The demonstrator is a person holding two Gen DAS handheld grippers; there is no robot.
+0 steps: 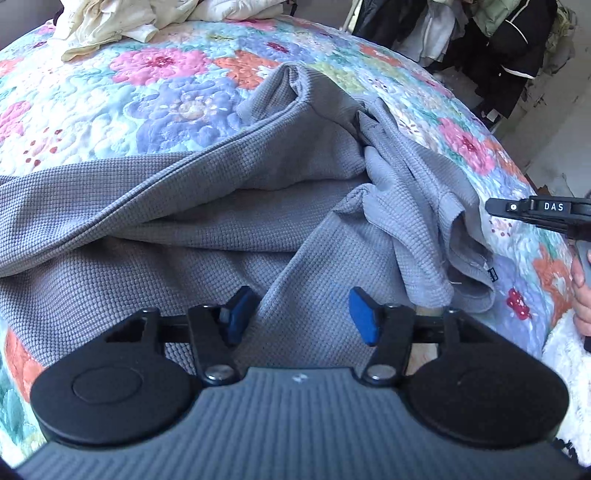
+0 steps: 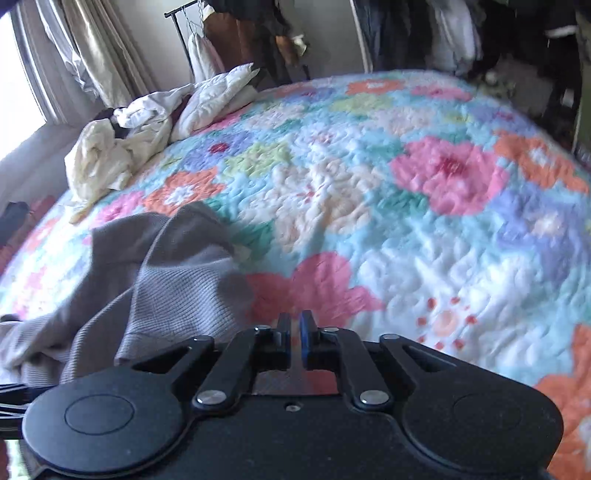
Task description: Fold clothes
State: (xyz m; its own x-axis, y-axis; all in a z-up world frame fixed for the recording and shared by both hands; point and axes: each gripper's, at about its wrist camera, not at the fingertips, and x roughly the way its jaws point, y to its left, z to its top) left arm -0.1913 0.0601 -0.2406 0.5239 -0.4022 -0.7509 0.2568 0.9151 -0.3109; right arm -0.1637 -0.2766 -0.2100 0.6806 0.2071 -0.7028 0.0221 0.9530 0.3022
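A grey waffle-knit garment (image 1: 221, 206) lies crumpled on a floral quilt (image 1: 129, 103), with a bunched sleeve (image 1: 424, 229) at its right. My left gripper (image 1: 301, 315) hovers low over its near part. Its blue pads (image 1: 364, 317) stand apart, and a raised fold of the cloth runs between them without being pinched. In the right wrist view the same garment (image 2: 166, 266) sits at the lower left. My right gripper (image 2: 295, 332) is over bare quilt (image 2: 406, 229) just right of it, its pads nearly together with nothing in the slit. Its black tip (image 1: 495, 206) shows beside the sleeve.
A heap of cream and white clothes (image 2: 110, 147) lies at the far side of the bed (image 1: 107, 26). Dark garments (image 1: 498, 48) hang beyond the bed's right edge. A clothes rack (image 2: 240, 33) and curtains (image 2: 74, 51) stand behind. A hand (image 1: 581, 291) holds the right tool.
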